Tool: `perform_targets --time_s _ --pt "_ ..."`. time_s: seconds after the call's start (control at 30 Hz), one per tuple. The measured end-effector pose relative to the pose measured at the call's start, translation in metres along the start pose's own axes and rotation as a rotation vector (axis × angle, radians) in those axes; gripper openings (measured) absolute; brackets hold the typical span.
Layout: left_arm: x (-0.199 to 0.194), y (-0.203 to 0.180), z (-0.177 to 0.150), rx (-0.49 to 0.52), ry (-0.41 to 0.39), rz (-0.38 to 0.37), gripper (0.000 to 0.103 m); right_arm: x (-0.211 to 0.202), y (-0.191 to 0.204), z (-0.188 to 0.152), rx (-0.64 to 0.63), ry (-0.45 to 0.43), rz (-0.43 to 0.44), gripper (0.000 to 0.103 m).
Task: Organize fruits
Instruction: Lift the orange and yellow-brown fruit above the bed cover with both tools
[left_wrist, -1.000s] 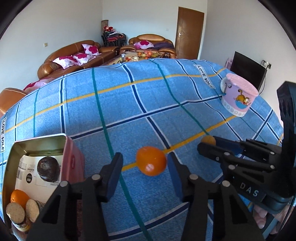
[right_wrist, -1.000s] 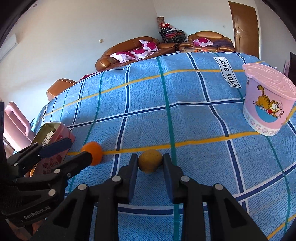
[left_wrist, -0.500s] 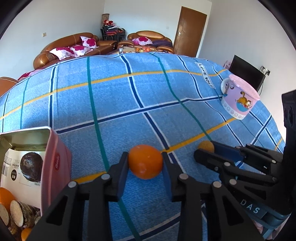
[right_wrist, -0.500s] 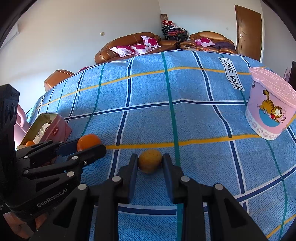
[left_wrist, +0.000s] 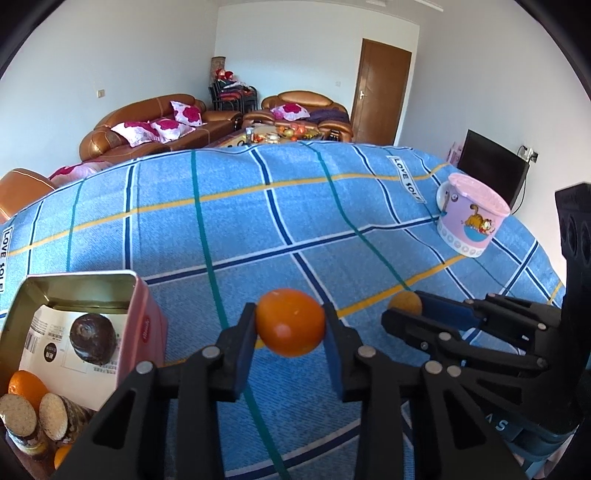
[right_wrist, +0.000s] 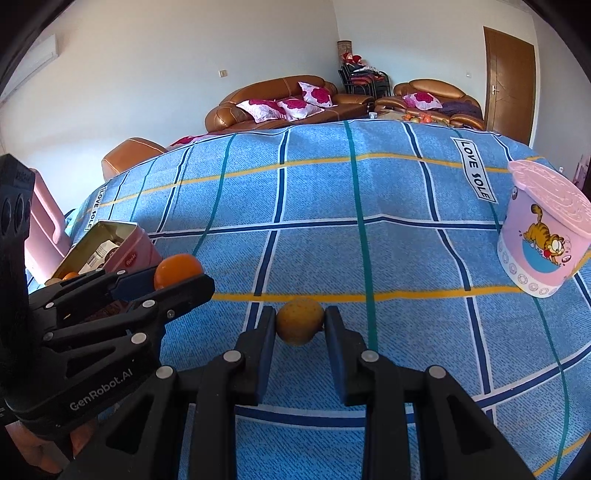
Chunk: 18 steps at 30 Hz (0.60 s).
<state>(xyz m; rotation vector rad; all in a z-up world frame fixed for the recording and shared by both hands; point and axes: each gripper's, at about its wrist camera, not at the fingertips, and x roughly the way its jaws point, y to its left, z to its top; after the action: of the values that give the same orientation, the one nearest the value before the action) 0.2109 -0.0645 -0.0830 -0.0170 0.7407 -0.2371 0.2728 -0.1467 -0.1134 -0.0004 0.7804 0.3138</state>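
- Blue checked table (left_wrist: 295, 229) in living room.
- Left gripper (left_wrist: 290, 338) clamped on orange (left_wrist: 290, 321); right gripper (right_wrist: 300, 328) pinching yellow fruit (right_wrist: 300, 320).
- Grasp step done; next, carry to tin (left_wrist: 146, 332), left of fingers.

Open blue cloth (left_wrist: 258, 229) ahead, pink tin (left_wrist: 142, 325) left, pink cup (left_wrist: 469, 225) far right
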Motion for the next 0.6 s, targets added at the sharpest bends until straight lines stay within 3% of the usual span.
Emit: perform_targets --time_s 0.6 --pt "-0.018 -0.006 -0.004 0.03 -0.078 0.031 0.036 -0.02 0.008 -0.001 -0.038 -0.102 -0.002 0.029"
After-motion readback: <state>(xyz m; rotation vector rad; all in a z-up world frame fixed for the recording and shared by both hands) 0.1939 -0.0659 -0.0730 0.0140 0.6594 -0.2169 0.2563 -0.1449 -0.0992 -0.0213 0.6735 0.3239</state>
